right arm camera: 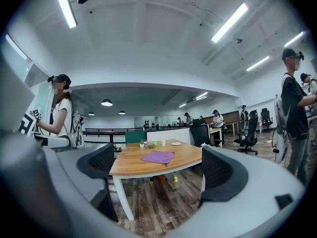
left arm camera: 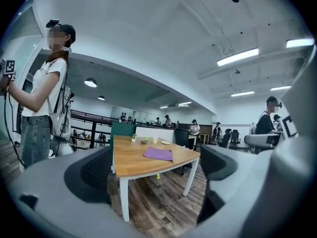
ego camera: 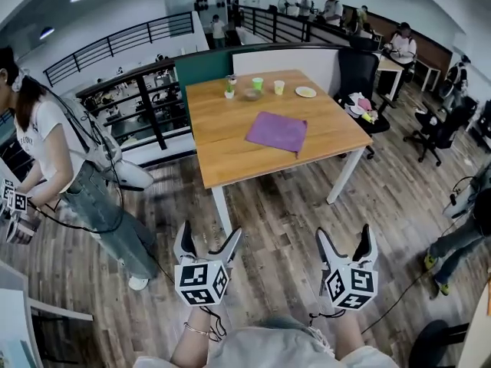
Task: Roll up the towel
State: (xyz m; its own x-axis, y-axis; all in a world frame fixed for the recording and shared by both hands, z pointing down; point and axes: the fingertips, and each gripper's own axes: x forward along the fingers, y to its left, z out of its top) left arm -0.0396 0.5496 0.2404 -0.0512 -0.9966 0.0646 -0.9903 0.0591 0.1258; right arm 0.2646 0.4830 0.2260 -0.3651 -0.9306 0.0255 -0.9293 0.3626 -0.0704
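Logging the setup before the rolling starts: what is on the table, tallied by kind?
Towel: 1
Cups: 2
Plate: 1
Bowl: 1
Potted plant: 1
Total: 6

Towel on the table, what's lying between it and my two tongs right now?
In the head view, only wood floor and a bare strip of table separate the towel from the left tongs and right tongs.
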